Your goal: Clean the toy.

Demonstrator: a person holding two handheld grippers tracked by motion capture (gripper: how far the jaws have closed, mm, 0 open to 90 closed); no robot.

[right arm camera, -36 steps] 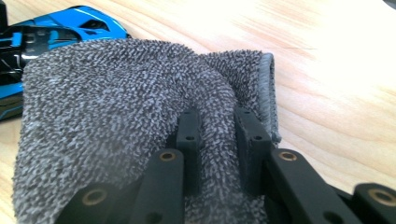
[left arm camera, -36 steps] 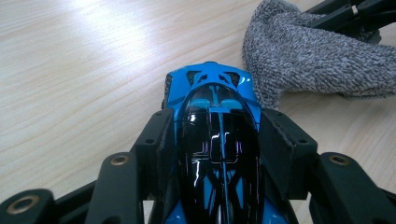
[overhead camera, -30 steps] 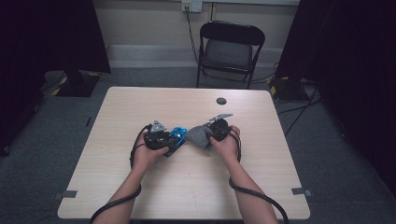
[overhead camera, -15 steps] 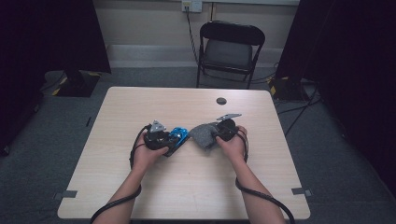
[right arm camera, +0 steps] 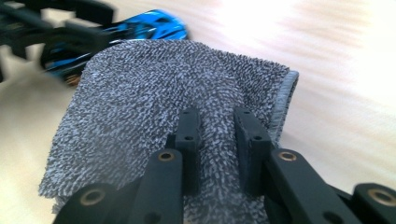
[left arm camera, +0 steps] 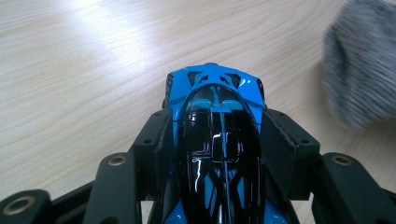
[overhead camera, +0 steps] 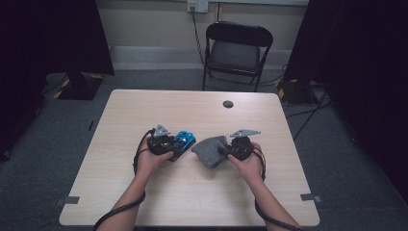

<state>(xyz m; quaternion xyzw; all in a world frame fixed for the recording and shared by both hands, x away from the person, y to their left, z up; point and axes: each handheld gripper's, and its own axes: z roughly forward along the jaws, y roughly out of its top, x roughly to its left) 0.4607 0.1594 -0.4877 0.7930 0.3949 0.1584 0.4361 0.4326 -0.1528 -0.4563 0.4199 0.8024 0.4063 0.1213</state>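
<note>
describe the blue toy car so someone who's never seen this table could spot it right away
On the light wooden table, look just left of centre, where the person's left tool is clamped on the car's sides. The blue toy car is glossy bright blue with a black canopy; the grey cloth beside it, pinched in the right tool, is dull and fuzzy.

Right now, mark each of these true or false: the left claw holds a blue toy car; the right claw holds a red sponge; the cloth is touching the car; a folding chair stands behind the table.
1. The left claw holds a blue toy car. True.
2. The right claw holds a red sponge. False: it grips a grey cloth.
3. The cloth is touching the car. False: the high view shows bare table between them.
4. A folding chair stands behind the table. True.
</note>
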